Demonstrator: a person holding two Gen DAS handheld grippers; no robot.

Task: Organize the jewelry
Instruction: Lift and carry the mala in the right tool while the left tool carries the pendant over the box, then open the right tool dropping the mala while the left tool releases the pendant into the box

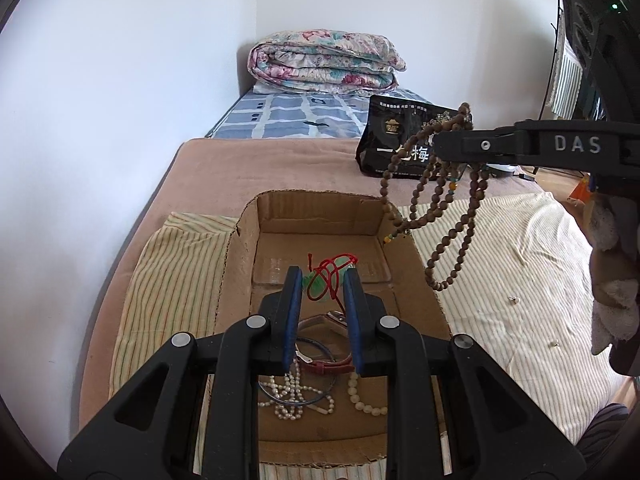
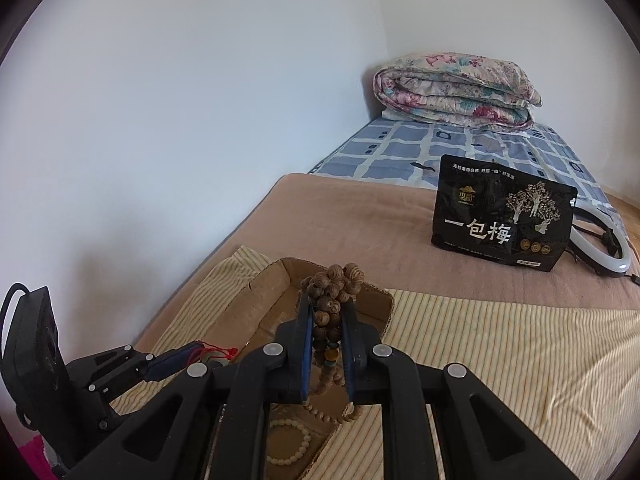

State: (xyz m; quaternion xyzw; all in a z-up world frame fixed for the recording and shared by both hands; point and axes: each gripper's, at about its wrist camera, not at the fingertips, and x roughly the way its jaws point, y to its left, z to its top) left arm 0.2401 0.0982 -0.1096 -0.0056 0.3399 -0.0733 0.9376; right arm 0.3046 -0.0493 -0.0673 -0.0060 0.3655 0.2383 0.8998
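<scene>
A shallow cardboard box (image 1: 240, 264) lies on a striped cloth on the bed. In it lie a pearl necklace (image 1: 288, 392), a cream bead bracelet (image 1: 364, 400), a blue bangle (image 1: 316, 398) and a red-strapped watch (image 1: 328, 367). My left gripper (image 1: 322, 280) is over the box, shut on a red cord with a green pendant (image 1: 330, 274). My right gripper (image 2: 327, 312) is shut on a long brown wooden bead strand (image 2: 332, 292). It hangs in loops over the box's right wall in the left wrist view (image 1: 444, 216).
A black snack bag (image 2: 500, 220) stands on the brown blanket behind the box. A white ring light (image 2: 600, 248) lies behind it. A folded floral quilt (image 2: 456, 92) sits at the far end of the bed. The wall runs along the left. Two small earrings (image 1: 512, 300) lie on the cloth.
</scene>
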